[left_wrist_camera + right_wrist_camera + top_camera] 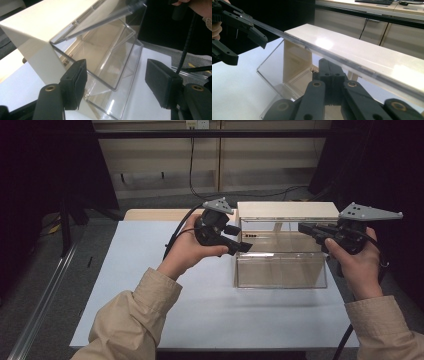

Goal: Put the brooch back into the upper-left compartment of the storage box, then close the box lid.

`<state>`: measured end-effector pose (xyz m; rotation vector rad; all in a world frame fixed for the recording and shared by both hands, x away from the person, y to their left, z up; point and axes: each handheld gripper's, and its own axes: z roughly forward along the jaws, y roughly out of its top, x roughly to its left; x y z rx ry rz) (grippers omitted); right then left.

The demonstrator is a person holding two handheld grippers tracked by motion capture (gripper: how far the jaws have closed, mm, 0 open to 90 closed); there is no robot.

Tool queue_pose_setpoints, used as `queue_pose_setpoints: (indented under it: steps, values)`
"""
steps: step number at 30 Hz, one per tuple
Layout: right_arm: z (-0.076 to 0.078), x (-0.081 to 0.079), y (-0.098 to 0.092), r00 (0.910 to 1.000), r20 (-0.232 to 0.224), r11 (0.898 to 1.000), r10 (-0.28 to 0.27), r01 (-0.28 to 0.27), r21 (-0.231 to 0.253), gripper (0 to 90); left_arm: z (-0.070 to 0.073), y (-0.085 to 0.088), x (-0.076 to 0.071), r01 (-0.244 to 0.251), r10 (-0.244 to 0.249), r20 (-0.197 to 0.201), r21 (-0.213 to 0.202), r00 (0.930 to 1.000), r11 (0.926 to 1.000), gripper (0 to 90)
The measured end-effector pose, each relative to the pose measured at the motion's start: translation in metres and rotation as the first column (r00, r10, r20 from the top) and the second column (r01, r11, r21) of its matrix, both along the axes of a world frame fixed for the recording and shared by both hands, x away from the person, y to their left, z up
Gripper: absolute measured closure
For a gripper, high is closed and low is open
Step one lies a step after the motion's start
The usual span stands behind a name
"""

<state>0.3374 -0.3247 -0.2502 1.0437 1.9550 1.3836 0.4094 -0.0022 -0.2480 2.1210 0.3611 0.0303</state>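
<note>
High view: a clear plastic box (281, 265) with a cream frame sits on the counter (150, 270). Left gripper (240, 245) jaws apart; right gripper (306, 228) jaws together, empty. Box probably light, stiff, slippery; grip the frame.

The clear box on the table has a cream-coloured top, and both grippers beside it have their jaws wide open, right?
Not quite. Only the left gripper is open: the left gripper view shows its jaws set wide apart. The right gripper has its jaws pressed together, as the right gripper view shows. The clear box on the table does have a cream-coloured top.
</note>
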Motion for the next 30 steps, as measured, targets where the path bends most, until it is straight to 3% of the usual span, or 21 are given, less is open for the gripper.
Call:
queue_pose_setpoints:
  steps: [19, 30]
  values:
    - [-0.004, -0.012, -0.004, 1.0000, -0.001, 1.000, 0.006, -0.006, 0.015, 90.0, -0.012, 0.012, -0.003, -0.008, 0.008, -0.003, -0.003, 1.0000, 1.0000, 30.2]
    - [-0.004, -0.010, -0.003, 0.9999, -0.003, 1.000, 0.010, -0.010, 0.010, 90.0, -0.020, 0.023, -0.004, -0.020, 0.020, -0.014, 0.005, 0.9997, 0.9998, 20.0]
